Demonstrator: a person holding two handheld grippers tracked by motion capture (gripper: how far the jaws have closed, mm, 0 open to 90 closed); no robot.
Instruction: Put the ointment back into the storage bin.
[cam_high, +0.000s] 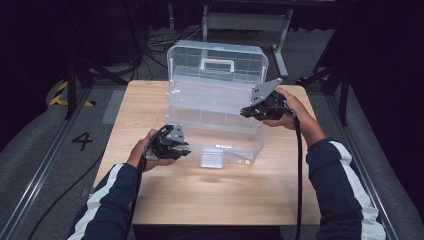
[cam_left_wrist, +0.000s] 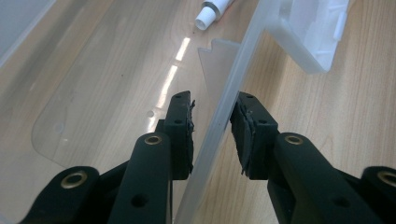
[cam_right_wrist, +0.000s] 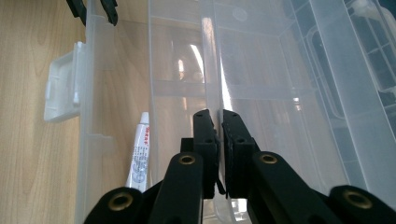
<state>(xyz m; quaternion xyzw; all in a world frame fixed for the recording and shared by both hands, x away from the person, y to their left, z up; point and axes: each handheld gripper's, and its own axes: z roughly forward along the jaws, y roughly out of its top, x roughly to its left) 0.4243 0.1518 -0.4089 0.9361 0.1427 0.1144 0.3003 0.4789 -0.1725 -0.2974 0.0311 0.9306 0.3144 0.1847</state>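
I am working on the clear plastic organiser box (cam_high: 216, 107) sitting toward the far middle of the wooden desk (cam_high: 210, 192), its lid standing open at the far side. My left claw (cam_left_wrist: 212, 123) is straddling the box's near-left wall, one pad inside and one outside, spread apart and not pinching it. My right claw (cam_right_wrist: 219, 135) is gripping a thin edge of the upper tray (cam_right_wrist: 261, 70) on the right side, pads pressed tight on the plastic. A white tube (cam_right_wrist: 140, 154) is lying in the bottom compartment, near the front latch (cam_high: 212, 157).
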